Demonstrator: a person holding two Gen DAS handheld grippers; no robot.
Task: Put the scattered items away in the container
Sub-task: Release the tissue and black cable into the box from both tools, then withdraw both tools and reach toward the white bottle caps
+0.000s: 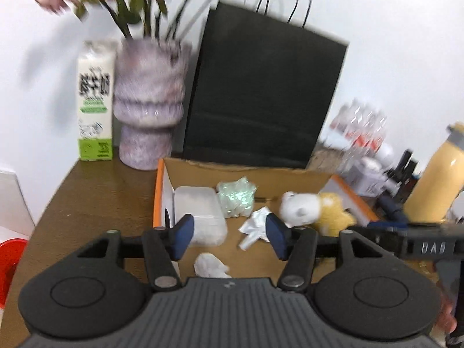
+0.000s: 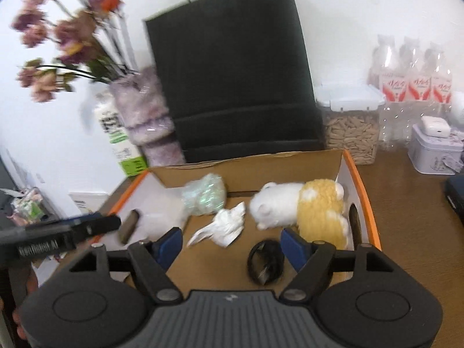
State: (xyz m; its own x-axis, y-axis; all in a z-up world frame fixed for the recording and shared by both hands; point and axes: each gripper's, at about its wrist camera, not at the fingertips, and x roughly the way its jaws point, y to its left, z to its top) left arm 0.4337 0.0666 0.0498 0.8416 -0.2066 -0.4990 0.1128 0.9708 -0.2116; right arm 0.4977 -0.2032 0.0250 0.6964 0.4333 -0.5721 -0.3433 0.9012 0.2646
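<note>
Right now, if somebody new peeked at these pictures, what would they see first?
Probably the plush toy, white and yellow, lying on its side in the cardboard box near the right wall. Behind the box stands a big black bag, with a vase of flowers to its left. Both grippers, left and right, hang open over the box, holding nothing.

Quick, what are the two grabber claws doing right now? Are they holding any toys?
Left gripper: open, holding nothing, above the cardboard box.
Right gripper: open, holding nothing, above the same box.
</note>
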